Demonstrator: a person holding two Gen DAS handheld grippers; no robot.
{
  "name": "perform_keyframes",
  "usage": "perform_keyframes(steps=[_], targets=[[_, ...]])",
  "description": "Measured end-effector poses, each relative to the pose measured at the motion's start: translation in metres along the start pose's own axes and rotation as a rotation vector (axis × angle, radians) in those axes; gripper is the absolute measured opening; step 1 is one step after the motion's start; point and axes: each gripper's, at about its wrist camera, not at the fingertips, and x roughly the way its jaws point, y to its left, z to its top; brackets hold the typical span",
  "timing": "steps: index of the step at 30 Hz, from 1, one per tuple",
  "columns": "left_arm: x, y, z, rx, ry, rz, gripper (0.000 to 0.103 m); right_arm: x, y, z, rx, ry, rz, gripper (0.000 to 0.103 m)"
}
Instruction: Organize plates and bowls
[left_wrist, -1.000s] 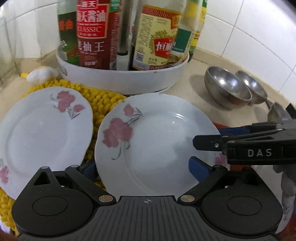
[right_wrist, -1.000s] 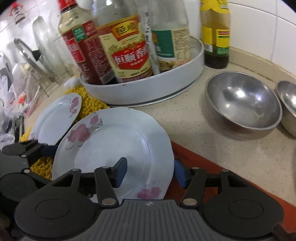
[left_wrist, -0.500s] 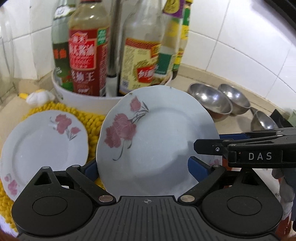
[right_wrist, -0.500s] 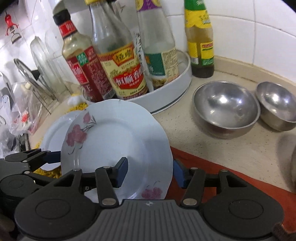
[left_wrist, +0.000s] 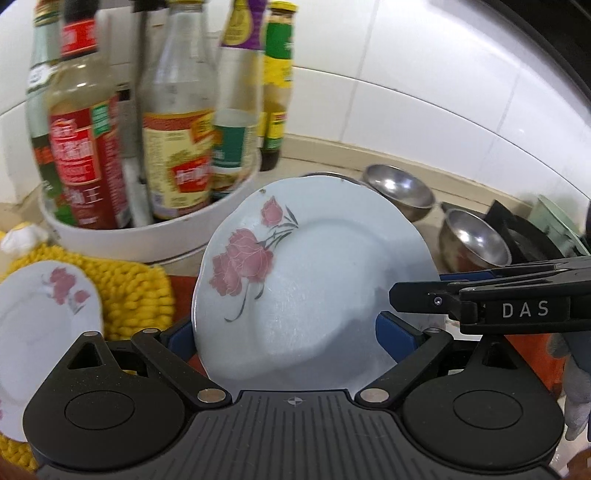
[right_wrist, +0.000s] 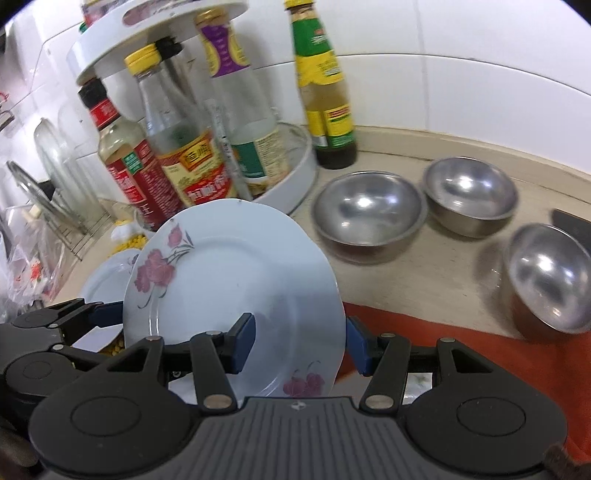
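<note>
Above the counter (right_wrist: 436, 280), both claws clamp the flowered plate (left_wrist: 314, 291).

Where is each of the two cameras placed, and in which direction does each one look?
Left wrist: on the left gripper, looking forward and down past its fingers at the held plate, bottles and second plate; the right gripper enters from the right.
Right wrist: on the right gripper, looking down at the same plate and three steel bowls; the left gripper shows at left.
Shared: held plate, bottles, bowls.
</note>
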Motion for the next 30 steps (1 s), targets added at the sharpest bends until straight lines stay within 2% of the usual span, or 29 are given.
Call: perform_keyframes(steps=[20,30], targets=[[0.014,-0.067,-0.014,0.155,0.055,-0.142,0.099,-0.056,-0.052,-0.046,0.158,-0.017,-0.141,0.049],[0.023,-0.09,-0.022,0.195,0.092,-0.177,0.099,-0.067,-0.073,-0.067,0.224,0.0,-0.184,0.05]])
